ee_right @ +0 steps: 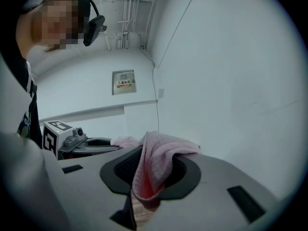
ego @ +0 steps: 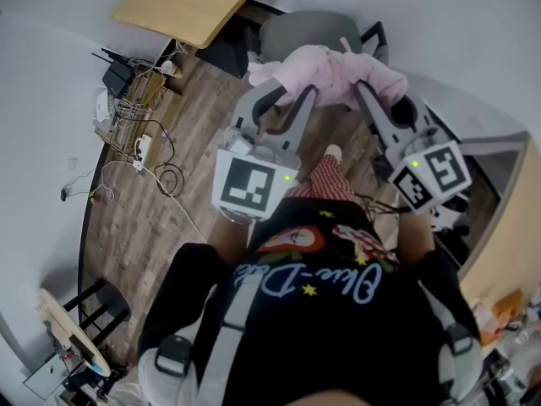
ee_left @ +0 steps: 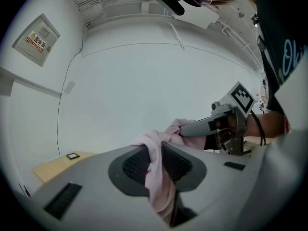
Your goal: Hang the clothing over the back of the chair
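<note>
A pink garment (ego: 331, 71) hangs bunched between my two grippers, held up in front of a grey chair (ego: 308, 29) whose back and seat show just beyond it. My left gripper (ego: 292, 93) is shut on the garment's left end; in the left gripper view the pink cloth (ee_left: 158, 172) is pinched between the jaws (ee_left: 156, 163). My right gripper (ego: 385, 96) is shut on the right end, with a fold of the cloth (ee_right: 156, 165) spilling over its jaws (ee_right: 153, 170). Each gripper view shows the other gripper (ee_left: 214, 123) (ee_right: 89, 143) level beside it.
A wooden desk (ego: 188, 3) stands to the left of the chair. Cables and small devices (ego: 135, 129) lie on the wood floor by the wall. A dark stool (ego: 95, 304) stands at the lower left. White walls with a small panel (ee_right: 124, 82) lie ahead.
</note>
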Available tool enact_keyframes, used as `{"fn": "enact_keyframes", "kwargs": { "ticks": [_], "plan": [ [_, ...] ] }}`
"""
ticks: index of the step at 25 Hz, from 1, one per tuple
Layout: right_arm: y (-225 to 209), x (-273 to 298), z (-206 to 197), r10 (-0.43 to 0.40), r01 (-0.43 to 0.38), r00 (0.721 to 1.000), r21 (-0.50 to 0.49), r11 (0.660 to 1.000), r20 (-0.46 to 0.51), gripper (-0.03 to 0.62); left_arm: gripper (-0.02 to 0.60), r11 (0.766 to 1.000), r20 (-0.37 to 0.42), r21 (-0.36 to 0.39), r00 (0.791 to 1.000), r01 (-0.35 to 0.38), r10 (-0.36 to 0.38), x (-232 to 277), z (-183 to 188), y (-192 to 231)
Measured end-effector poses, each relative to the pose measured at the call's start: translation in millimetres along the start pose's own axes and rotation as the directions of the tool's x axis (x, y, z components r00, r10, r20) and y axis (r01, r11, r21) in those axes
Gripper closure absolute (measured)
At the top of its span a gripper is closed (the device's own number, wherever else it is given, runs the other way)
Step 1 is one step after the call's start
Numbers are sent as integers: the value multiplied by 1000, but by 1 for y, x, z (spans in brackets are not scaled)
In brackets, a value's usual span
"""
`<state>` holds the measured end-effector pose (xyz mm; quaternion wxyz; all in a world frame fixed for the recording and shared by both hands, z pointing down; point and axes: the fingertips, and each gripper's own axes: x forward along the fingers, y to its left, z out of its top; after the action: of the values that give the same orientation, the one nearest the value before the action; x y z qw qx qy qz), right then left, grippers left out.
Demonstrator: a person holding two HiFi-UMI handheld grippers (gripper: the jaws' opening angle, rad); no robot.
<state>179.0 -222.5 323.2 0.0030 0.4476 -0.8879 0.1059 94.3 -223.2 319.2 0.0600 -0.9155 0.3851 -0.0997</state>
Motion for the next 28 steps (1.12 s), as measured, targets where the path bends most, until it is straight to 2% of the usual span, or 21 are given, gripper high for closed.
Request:
{"fn": "enact_keyframes", "kwargs": {
  "ticks": [13, 17, 21, 25, 28],
  "plan": [
    [34, -28, -46, -27, 27, 998, -4, 1000, -56, 510, 508, 998, -58, -43, 997, 39, -41, -36, -40, -27],
    [40, -37, -61, -31, 30, 996, -16, 999, -83, 510, 509, 997, -98, -44, 993, 60, -64, -46, -57, -39],
    [44, -43, -69, -13, 10, 994, -31, 999, -108, 510, 508, 997, -120, -57, 991, 51, -58, -53, -64, -48],
    [41, -51, -80, -1, -5, 992, -42, 999, -126, 510, 508, 998, -134, -30, 989, 54, -57, -54, -73, -61],
    [41, -57, -86, 4, -9, 990, -34, 999, -144, 510, 508, 998, -144, -56, 989, 36, -44, -57, -76, -66]
  ]
}}
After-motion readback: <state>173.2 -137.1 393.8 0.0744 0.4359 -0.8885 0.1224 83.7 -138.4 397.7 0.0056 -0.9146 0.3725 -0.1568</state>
